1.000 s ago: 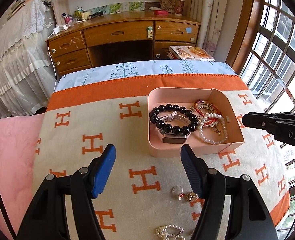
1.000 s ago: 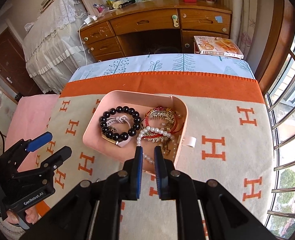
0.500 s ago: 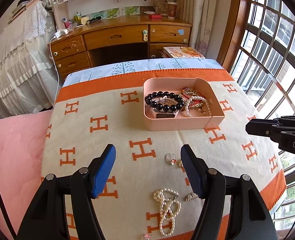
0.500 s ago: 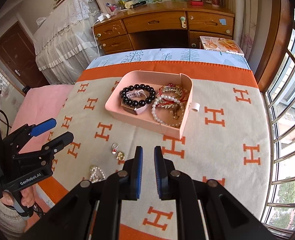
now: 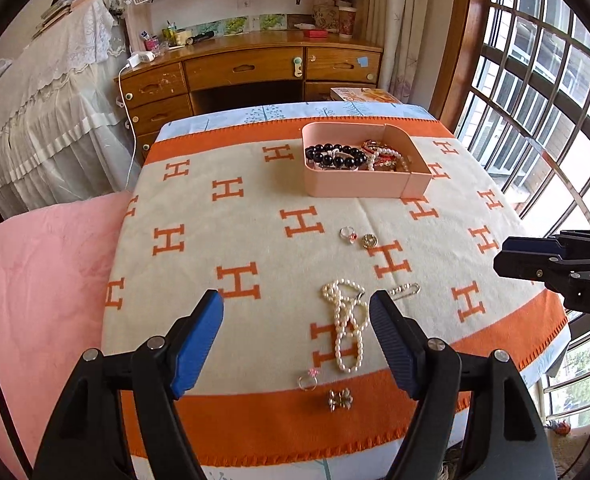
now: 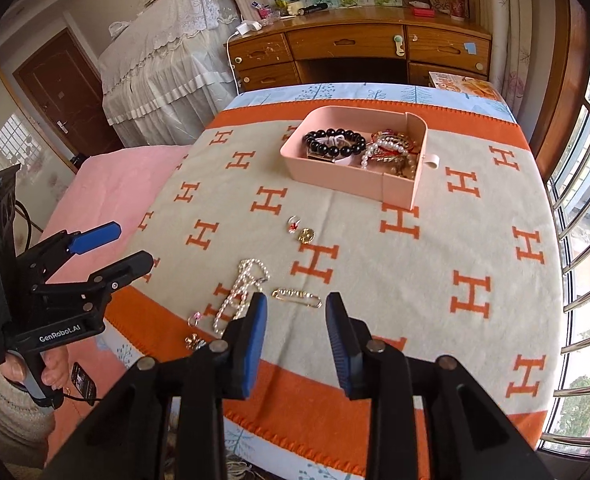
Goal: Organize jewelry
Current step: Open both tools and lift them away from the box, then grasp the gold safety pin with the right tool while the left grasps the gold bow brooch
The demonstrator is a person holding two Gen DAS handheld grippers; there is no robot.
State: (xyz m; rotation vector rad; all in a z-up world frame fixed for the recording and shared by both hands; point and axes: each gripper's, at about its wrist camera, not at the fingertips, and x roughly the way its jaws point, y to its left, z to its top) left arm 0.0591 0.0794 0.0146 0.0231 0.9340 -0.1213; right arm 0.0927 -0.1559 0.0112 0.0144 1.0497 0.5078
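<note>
Partly done, I'd say: pink tray point(image 5: 359, 186) already holds bracelets. Still loose on the blanket point(image 5: 255, 208): pearl necklace point(image 5: 347, 320), two rings point(image 5: 349, 234), gold clip point(image 6: 297, 297), small pieces near the edge. My left gripper point(image 5: 295, 320) and right gripper point(image 6: 297, 316) are both released, empty.

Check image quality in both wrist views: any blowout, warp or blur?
Left wrist: barred window at right blown out, heavy fisheye warp, pearl necklace sharp. Right wrist: same warp, daylight even, gold safety pin and pink plastic tray in focus.
</note>
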